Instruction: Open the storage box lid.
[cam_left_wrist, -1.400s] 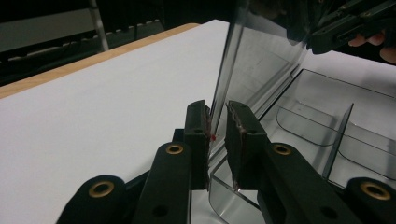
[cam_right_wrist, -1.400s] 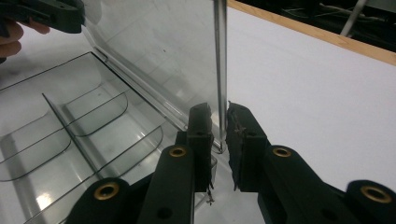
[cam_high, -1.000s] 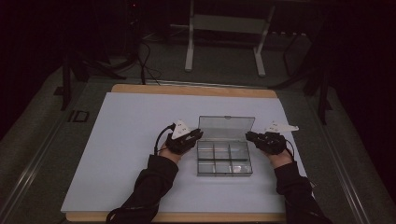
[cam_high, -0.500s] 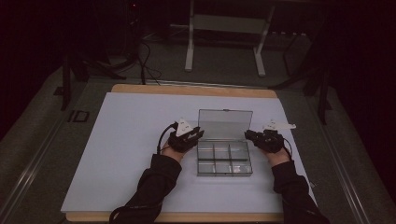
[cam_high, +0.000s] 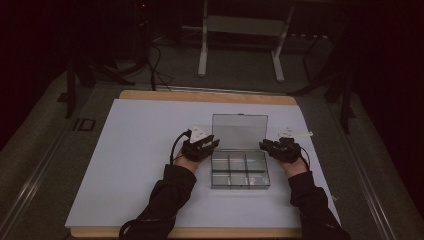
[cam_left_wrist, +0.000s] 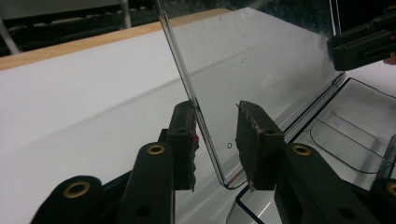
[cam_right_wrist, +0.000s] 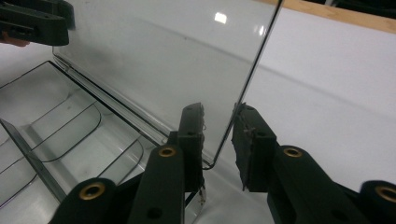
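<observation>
Both your grippers have just been easing open, the left gripper (cam_left_wrist: 217, 144) and right gripper (cam_right_wrist: 219, 140) each straddling a lower corner of the upright clear lid (cam_high: 239, 131). Neither pair of pads presses it. The compartment box (cam_high: 240, 170) lies just beside the jaws.

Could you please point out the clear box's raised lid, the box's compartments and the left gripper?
lid (cam_high: 239, 131): high view, middle of the pane.
compartments (cam_high: 239, 170): high view, centre divider.
left gripper (cam_left_wrist: 215, 140): left gripper view, between its fingertips.
</observation>
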